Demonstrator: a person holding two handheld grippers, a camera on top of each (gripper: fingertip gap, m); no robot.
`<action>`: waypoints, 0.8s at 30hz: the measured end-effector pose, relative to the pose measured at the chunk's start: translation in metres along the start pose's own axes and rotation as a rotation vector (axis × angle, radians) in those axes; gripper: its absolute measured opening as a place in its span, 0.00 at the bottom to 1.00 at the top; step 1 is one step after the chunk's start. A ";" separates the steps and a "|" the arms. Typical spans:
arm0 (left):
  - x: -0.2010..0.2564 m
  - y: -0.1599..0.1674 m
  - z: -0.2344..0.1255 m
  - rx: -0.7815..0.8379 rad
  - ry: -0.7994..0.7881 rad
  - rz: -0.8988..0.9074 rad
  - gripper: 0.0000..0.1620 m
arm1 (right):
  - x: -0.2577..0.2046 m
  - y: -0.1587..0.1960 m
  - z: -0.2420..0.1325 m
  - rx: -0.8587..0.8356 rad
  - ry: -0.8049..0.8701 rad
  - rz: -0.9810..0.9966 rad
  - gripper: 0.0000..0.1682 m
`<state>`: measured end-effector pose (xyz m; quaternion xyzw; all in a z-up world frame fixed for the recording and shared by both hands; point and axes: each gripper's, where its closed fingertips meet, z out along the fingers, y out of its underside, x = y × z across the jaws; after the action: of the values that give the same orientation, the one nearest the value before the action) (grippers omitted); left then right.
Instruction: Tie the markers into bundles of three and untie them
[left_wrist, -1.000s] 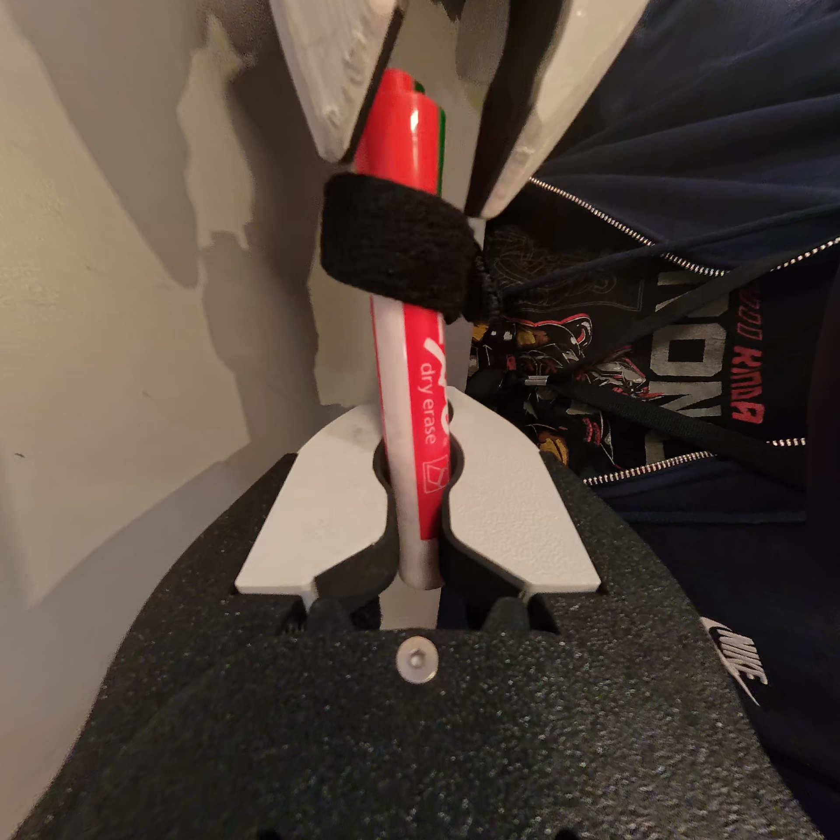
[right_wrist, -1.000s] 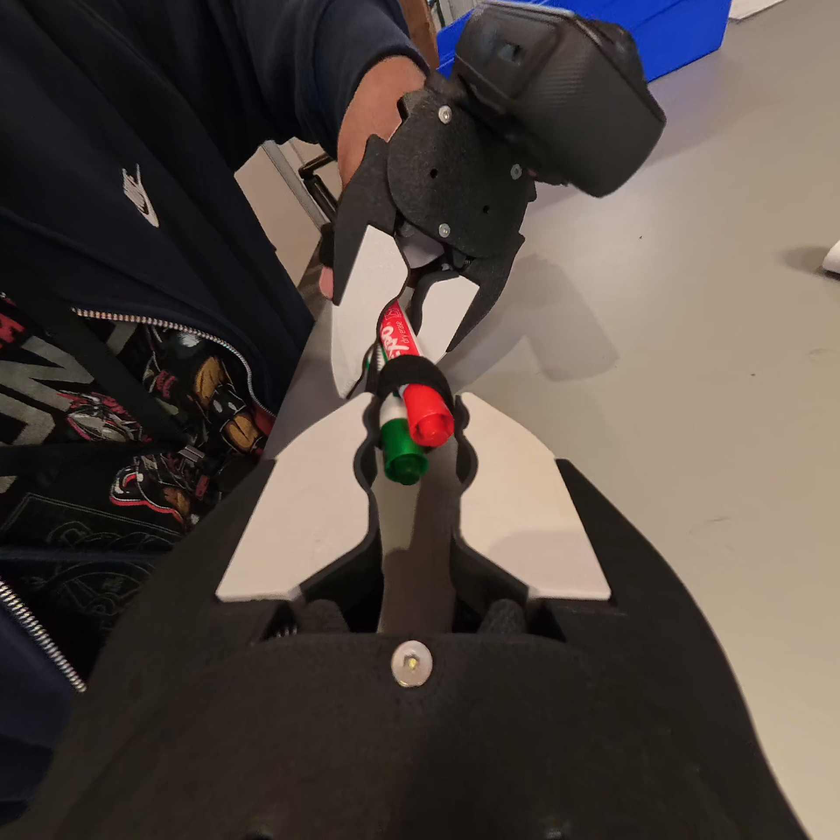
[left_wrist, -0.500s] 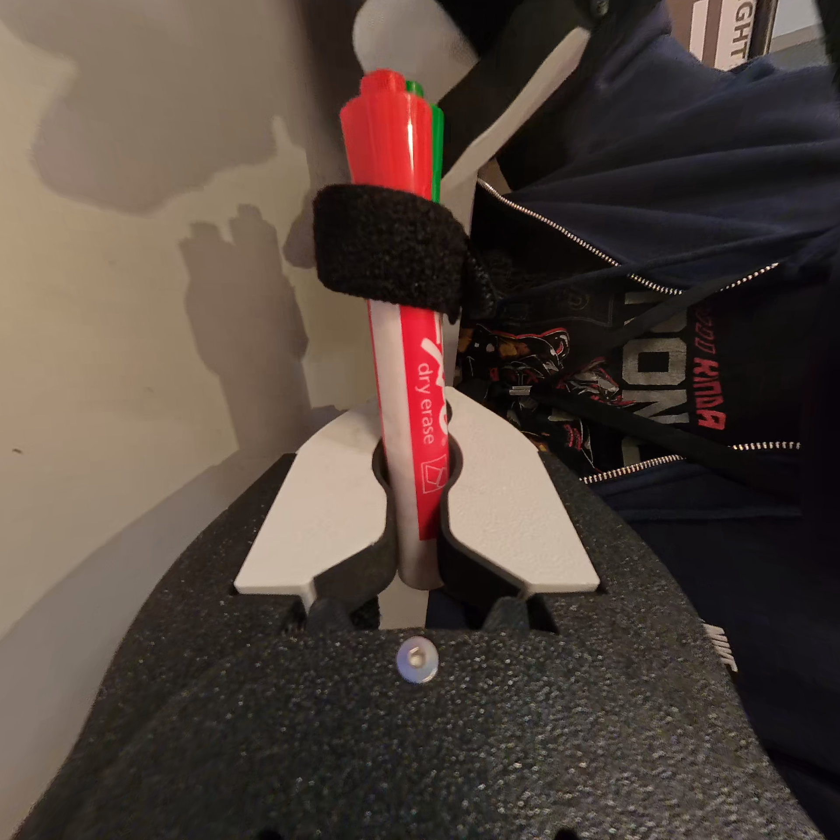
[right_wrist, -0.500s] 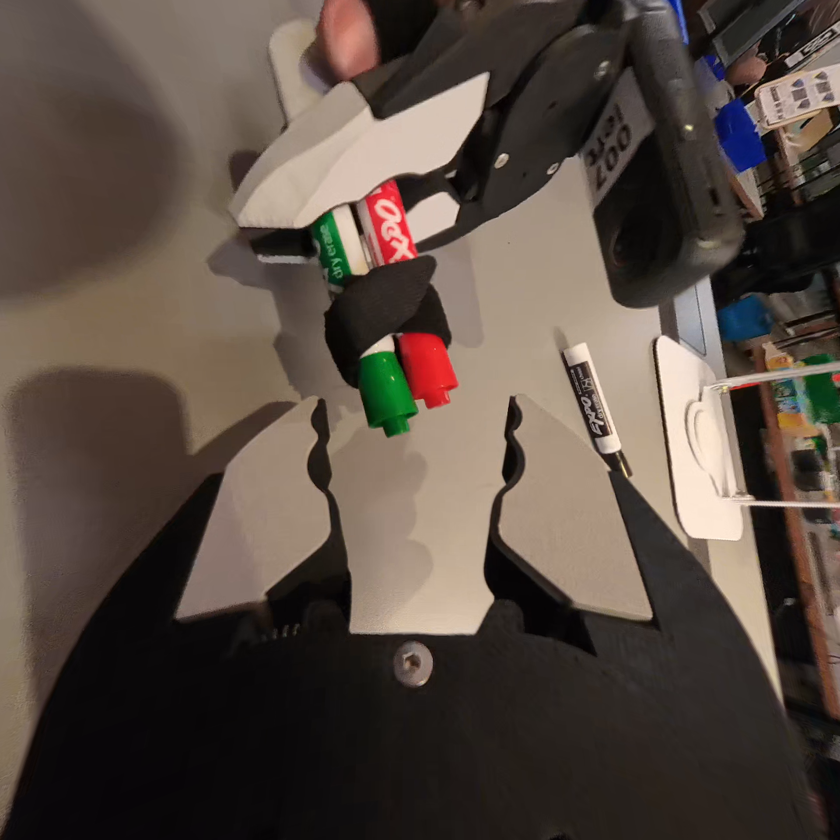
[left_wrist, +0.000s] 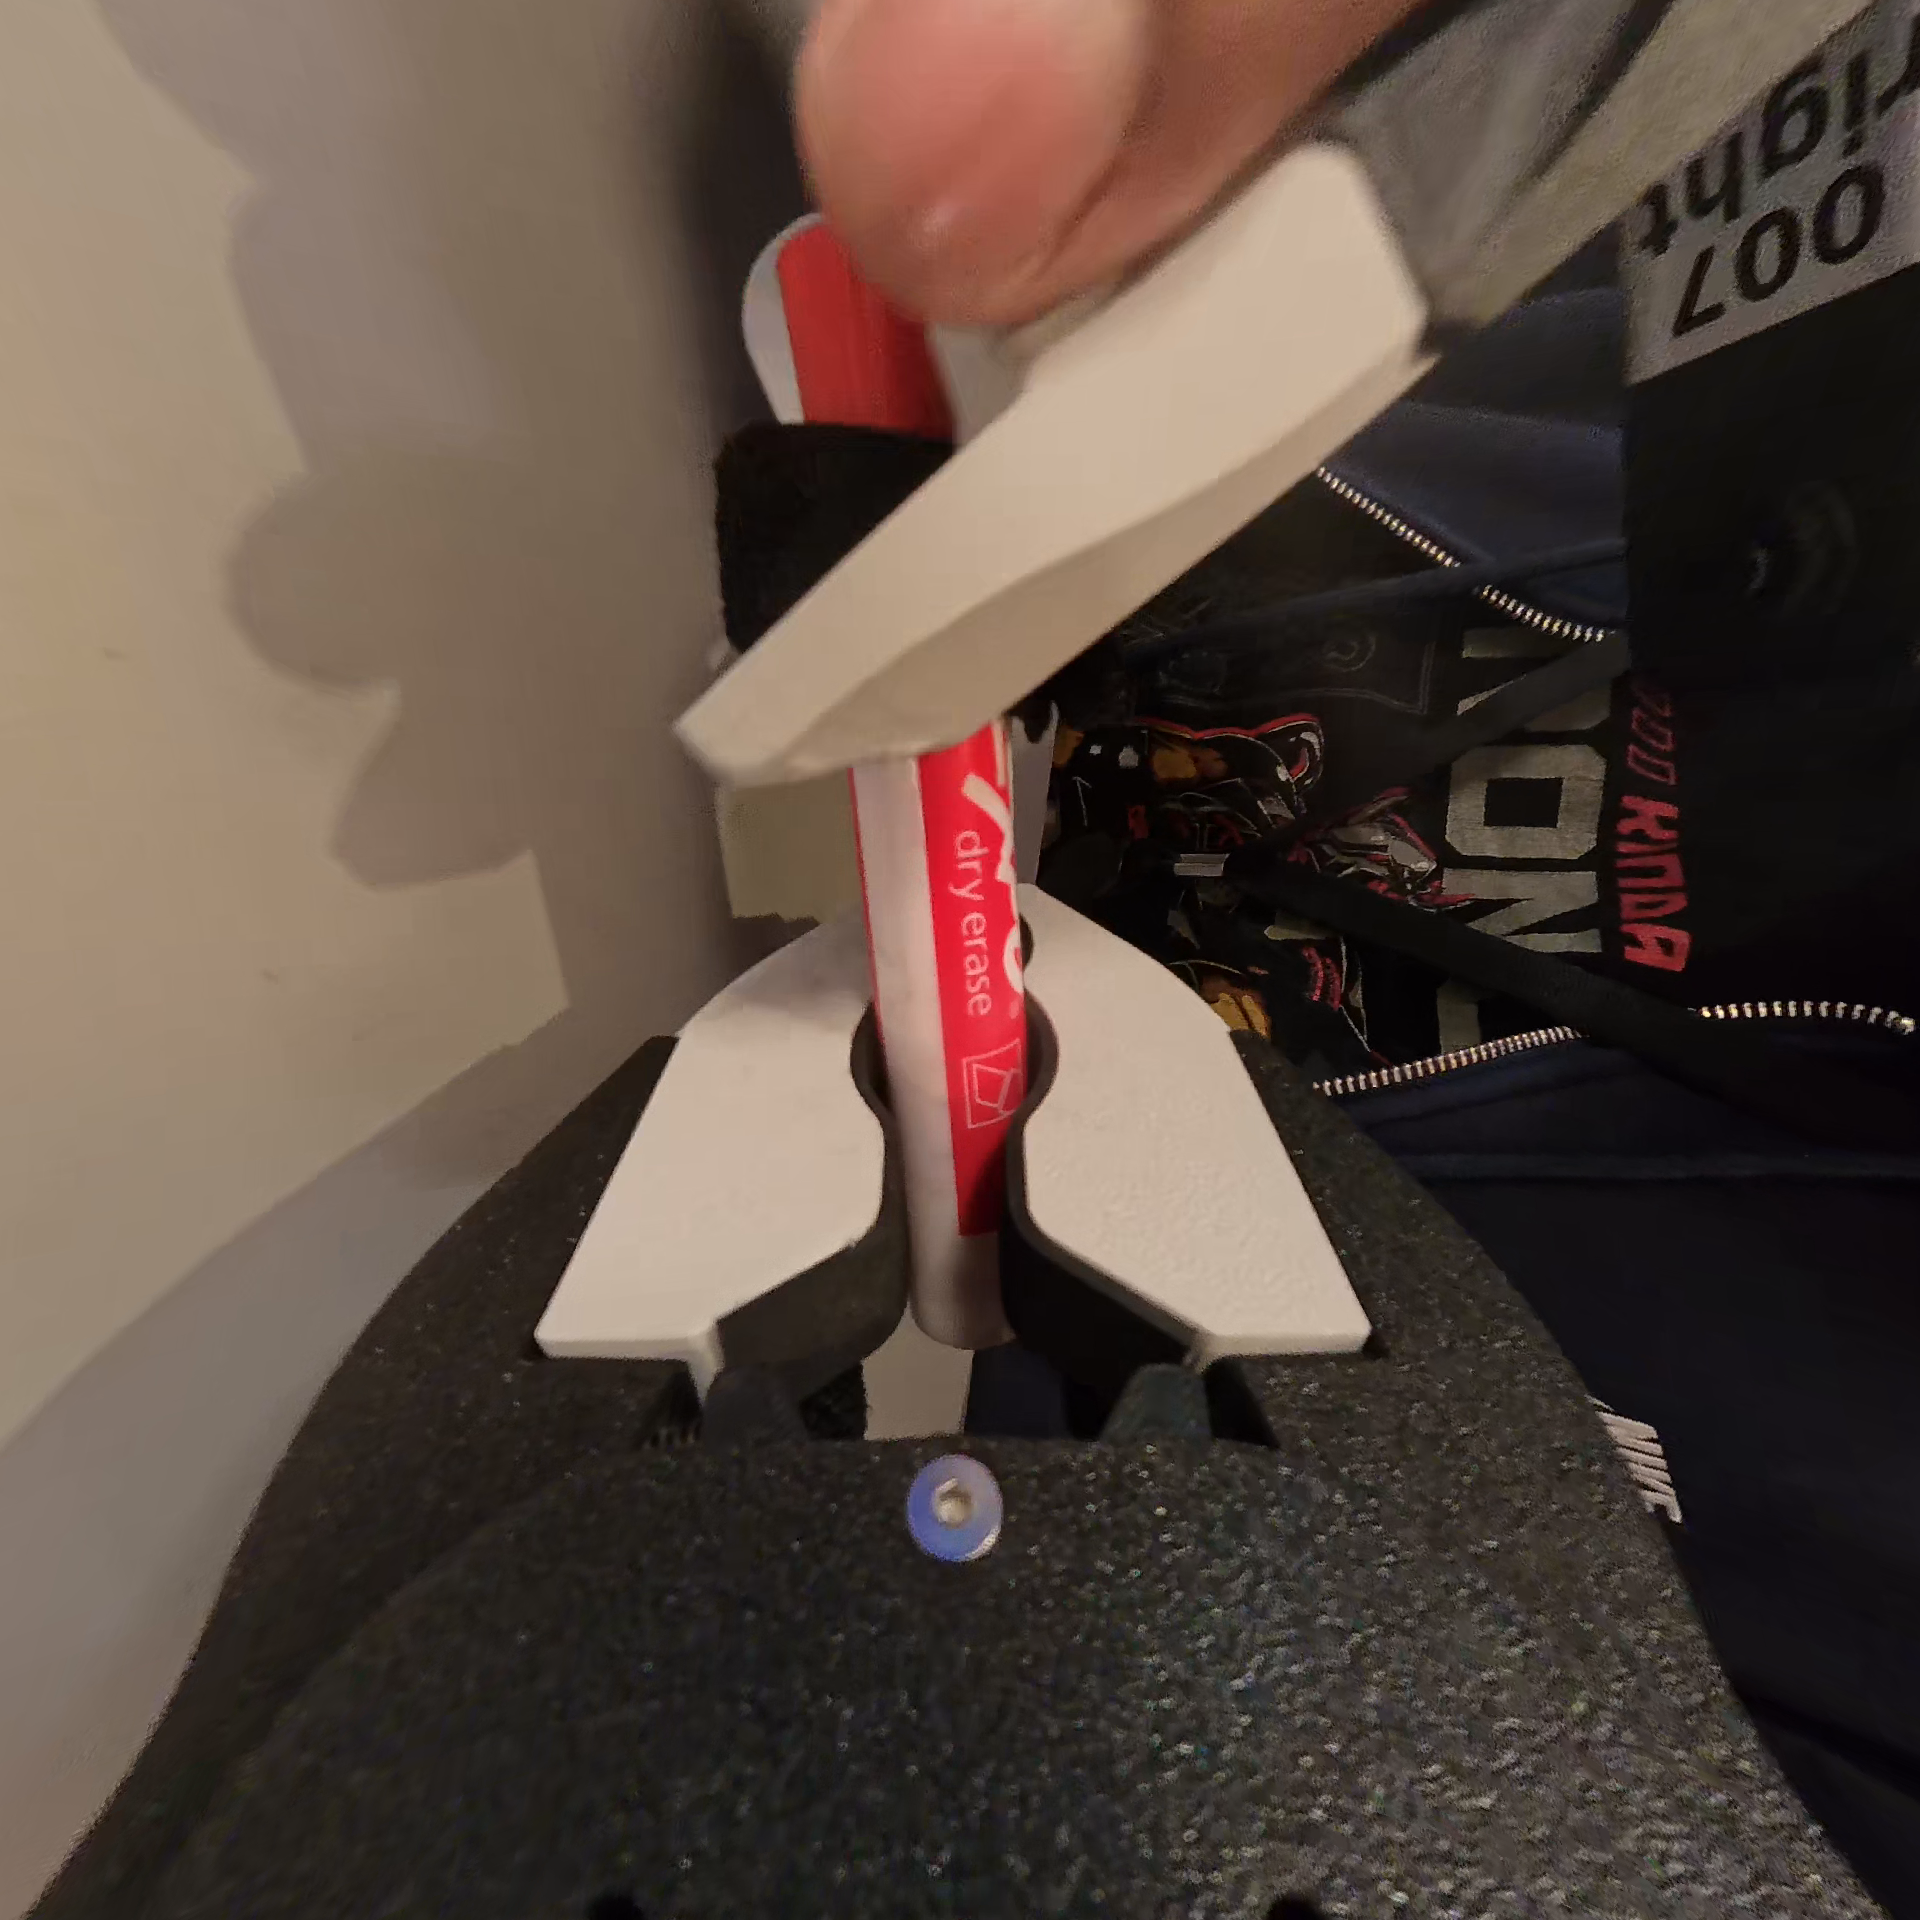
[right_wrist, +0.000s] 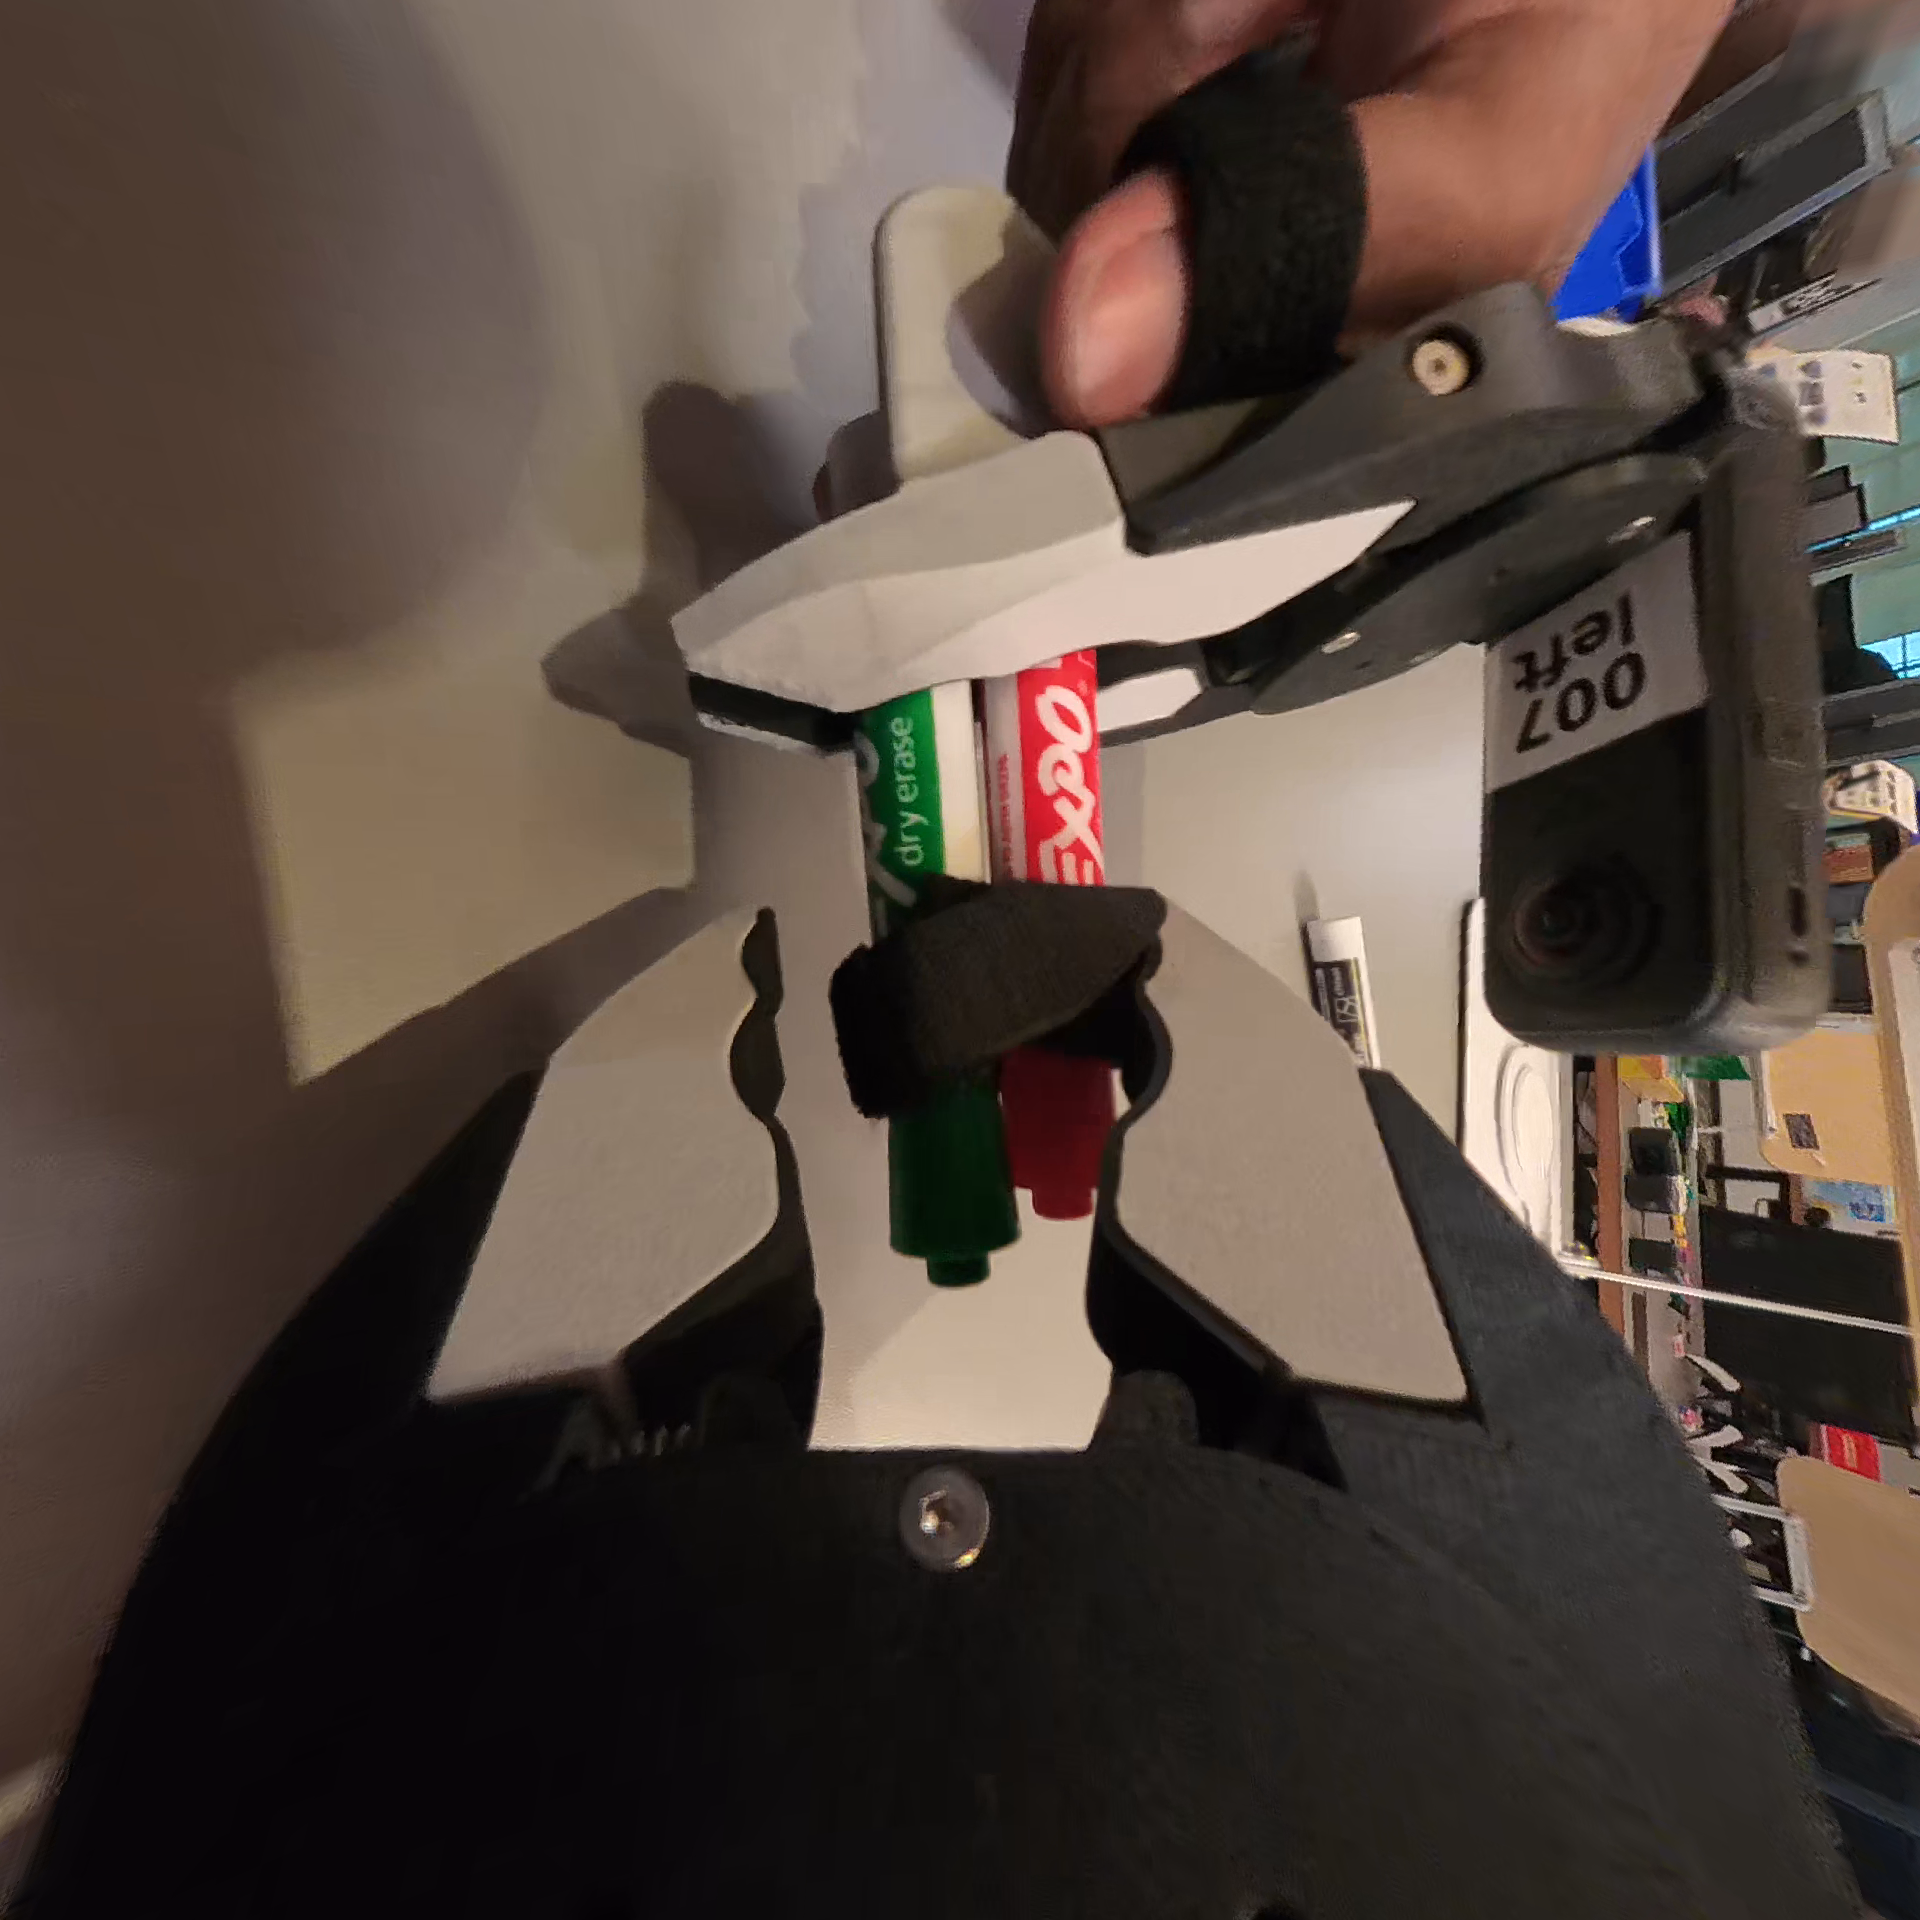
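Gripping the bundle's barrel ends in the left tongs (left_wrist: 951, 1132), clenched around the red marker (left_wrist: 961, 997) with the green marker (right_wrist: 914, 800) just beside it, both held up off the desk (right_wrist: 416, 312). Closing in with the right tongs (right_wrist: 945, 1049), now straddling the capped ends and the black strap (right_wrist: 987, 987) where half a second ago hanging back short of the caps; still spread, one finger touching the strap, not yet pinching. Reading this as the start of untying: lining up to catch the strap's loose flap. Leaving a third, black marker (right_wrist: 1340, 997) lying apart toward the desk's right edge, so only two bound here.
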<state>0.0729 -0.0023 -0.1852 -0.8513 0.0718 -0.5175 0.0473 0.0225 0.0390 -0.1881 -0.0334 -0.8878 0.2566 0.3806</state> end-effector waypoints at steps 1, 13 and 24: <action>0.001 0.000 0.001 -0.005 0.000 0.001 0.09 | -0.001 0.001 0.002 -0.009 -0.001 -0.005 0.36; -0.005 0.003 0.005 -0.021 -0.020 -0.002 0.11 | 0.006 0.010 0.003 -0.047 0.053 -0.037 0.17; 0.000 -0.011 0.003 0.111 0.046 -0.016 0.10 | 0.022 0.012 0.003 -0.060 0.193 -0.116 0.21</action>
<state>0.0763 0.0086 -0.1851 -0.8359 0.0373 -0.5404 0.0885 0.0032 0.0534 -0.1812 -0.0180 -0.8547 0.2031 0.4774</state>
